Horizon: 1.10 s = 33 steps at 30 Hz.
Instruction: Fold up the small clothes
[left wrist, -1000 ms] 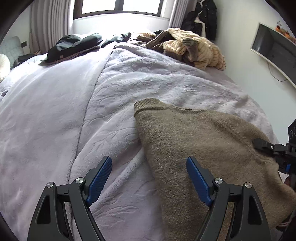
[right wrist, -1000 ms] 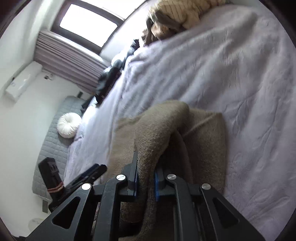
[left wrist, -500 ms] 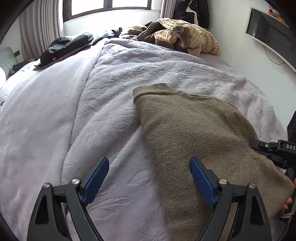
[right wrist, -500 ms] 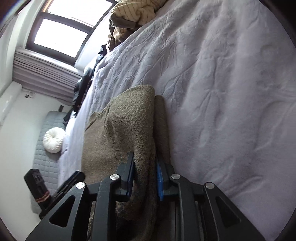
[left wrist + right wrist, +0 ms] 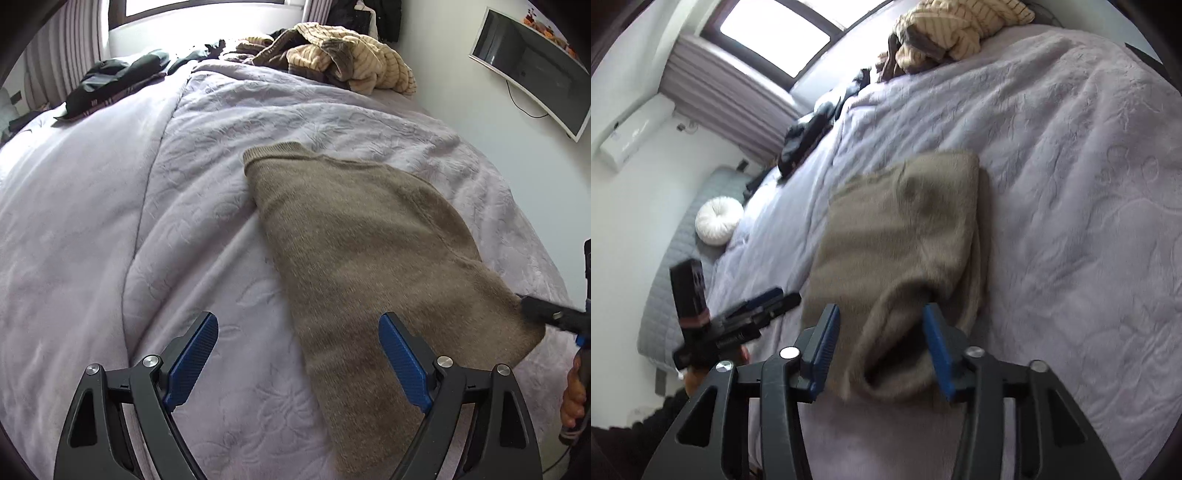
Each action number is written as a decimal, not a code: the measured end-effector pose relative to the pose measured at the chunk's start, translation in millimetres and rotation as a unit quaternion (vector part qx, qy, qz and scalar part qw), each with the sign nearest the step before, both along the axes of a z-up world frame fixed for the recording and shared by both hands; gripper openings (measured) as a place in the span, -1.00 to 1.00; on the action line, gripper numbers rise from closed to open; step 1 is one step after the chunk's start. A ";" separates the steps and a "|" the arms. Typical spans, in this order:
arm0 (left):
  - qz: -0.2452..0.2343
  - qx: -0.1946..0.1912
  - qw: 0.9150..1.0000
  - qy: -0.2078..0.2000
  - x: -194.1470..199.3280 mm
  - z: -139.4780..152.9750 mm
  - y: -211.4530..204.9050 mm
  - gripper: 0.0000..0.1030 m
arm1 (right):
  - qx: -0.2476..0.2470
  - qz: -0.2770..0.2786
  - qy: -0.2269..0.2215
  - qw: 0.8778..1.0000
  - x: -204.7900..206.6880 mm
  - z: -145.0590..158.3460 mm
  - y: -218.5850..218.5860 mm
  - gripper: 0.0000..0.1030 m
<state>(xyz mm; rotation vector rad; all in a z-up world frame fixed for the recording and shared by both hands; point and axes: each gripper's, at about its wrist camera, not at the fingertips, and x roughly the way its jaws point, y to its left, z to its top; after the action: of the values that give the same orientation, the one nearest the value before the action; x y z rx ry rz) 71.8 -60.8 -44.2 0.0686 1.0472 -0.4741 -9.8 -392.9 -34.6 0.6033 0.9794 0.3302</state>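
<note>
Right tool (image 5: 881,347) just released, pads now apart around folded brown sweater (image 5: 369,251) on bed (image 5: 147,221); left tool (image 5: 299,354) apart; fold laid.

We hold our left tongs (image 5: 297,360) spread wide, blue pads (image 5: 192,356) well apart, gripping nothing. Our right tongs (image 5: 882,352) stand parted too, with a fold of cloth lying loose between the pads.

Lavender-quilted bed (image 5: 110,221); bright window (image 5: 207,5) and grey curtains (image 5: 727,96) far, white walls, wall screen (image 5: 532,70) far right
</note>
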 end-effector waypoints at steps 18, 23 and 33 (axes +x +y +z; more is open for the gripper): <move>-0.021 0.064 0.998 -0.012 -35.1 -39.9 13.6 0.87 | -0.026 -0.052 0.032 0.998 -36.4 -29.7 -11.3 -0.81; -0.017 0.062 0.998 -0.009 -34.1 -42.9 15.6 0.87 | -0.022 -0.061 0.013 0.998 -41.6 -18.6 -8.2 -0.81; 0.002 0.061 0.998 0.002 -37.1 -40.6 16.4 0.87 | -0.064 -0.026 0.011 0.998 -33.8 -19.3 23.0 -0.80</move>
<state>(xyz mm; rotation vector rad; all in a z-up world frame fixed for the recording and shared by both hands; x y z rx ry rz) 34.6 -44.4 -84.8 0.1745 1.0793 -0.4056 -43.6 -369.9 -53.9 0.5168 0.9969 0.2137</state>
